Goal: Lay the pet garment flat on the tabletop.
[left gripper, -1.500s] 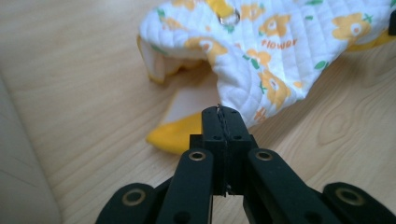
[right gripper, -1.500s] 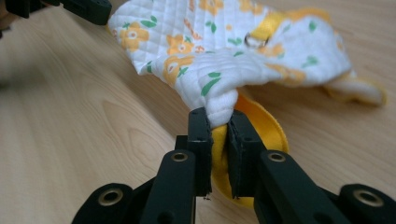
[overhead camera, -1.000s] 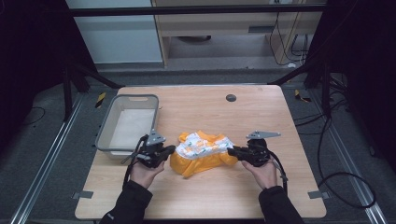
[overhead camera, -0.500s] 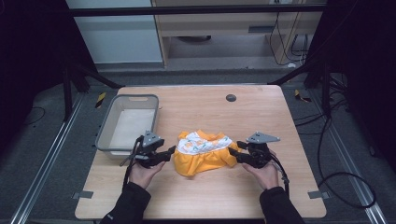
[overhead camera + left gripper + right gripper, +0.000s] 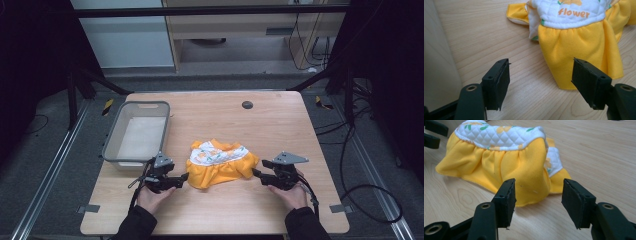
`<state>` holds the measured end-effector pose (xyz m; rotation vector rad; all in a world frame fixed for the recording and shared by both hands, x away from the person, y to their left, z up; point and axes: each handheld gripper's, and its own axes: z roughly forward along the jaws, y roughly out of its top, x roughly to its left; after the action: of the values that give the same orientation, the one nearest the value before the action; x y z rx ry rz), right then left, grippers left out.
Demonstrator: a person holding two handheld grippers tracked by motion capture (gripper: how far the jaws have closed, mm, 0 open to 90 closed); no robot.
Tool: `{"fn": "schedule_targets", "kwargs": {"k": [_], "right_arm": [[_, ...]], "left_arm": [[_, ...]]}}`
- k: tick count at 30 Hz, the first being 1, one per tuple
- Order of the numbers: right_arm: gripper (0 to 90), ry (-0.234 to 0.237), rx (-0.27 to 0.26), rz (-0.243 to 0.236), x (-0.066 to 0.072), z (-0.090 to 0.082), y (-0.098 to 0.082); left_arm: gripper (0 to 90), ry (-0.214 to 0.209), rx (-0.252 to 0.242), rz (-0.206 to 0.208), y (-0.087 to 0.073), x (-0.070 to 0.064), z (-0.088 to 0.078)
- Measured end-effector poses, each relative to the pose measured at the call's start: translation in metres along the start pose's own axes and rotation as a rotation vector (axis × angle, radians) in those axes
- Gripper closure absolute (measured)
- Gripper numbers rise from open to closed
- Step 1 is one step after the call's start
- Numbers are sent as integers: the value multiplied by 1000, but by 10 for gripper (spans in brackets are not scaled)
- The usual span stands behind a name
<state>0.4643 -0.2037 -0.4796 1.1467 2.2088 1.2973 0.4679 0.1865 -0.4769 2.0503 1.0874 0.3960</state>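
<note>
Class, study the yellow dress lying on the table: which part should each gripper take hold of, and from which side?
Probably the yellow dress by its skirt hem corners, each gripper coming in low from its own side. The left gripper and right gripper are open, and the thin gathered hem lies loose on the table, unlike the thick quilted bodice.

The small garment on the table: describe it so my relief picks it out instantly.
On the wooden table, right of the grey bin, between the two grippers, lies a small dress. Its orange-yellow gathered skirt and white quilted top printed "flower" mark it out.
</note>
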Motion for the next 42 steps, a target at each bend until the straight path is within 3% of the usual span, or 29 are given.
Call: {"fn": "schedule_targets", "kwargs": {"k": [5, 6, 7, 9, 11, 12, 14, 19, 24, 27, 29, 32, 33, 35, 36, 37, 40, 42], "right_arm": [[497, 6, 24, -10, 3, 14, 1], [564, 4, 48, -19, 5, 18, 1], [564, 4, 48, -19, 5, 18, 1], [648, 5, 59, -29, 6, 20, 1], [756, 5, 68, -31, 8, 19, 1], [854, 14, 68, -33, 9, 16, 3], [866, 26, 65, -44, 11, 12, 6], [869, 50, 34, -66, 17, -1, 12], [867, 110, -12, -49, 28, -37, 18], [866, 130, -18, -39, 33, -49, 17], [864, 157, -2, -32, 39, -58, 12], [859, 187, 72, -12, 48, -66, -5], [859, 187, 72, -12, 48, -66, -5], [849, 175, 111, -12, 49, -62, -16], [839, 146, 160, -24, 49, -55, -25], [839, 146, 160, -24, 49, -55, -25], [792, 105, 199, -40, 46, -46, -31], [730, 87, 199, -55, 46, -42, -33]], "left_arm": [[392, -38, 34, -3, -2, -1, 12], [478, -49, 41, -6, -2, -2, 14], [478, -54, 49, -9, -2, -3, 16], [544, -62, 58, -17, -2, -6, 19], [687, -73, 41, -29, -3, -9, 20], [814, -84, 45, -29, -3, -10, 21], [867, -91, 47, -9, -2, -13, 19], [876, -108, 8, 13, 8, -16, -4], [876, -155, -44, 13, 13, -13, -46], [876, -193, -26, 10, 8, -17, -63], [874, -217, 13, 10, 1, -22, -68], [866, -225, 67, 1, -13, -27, -70], [866, -216, 87, 4, -19, -29, -68], [833, -164, 123, 31, -28, -34, -60], [749, -143, 141, 41, -31, -35, -55], [749, -130, 151, 49, -34, -36, -50], [640, -101, 156, 60, -38, -36, -41], [543, -94, 128, 59, -38, -35, -43]]}}
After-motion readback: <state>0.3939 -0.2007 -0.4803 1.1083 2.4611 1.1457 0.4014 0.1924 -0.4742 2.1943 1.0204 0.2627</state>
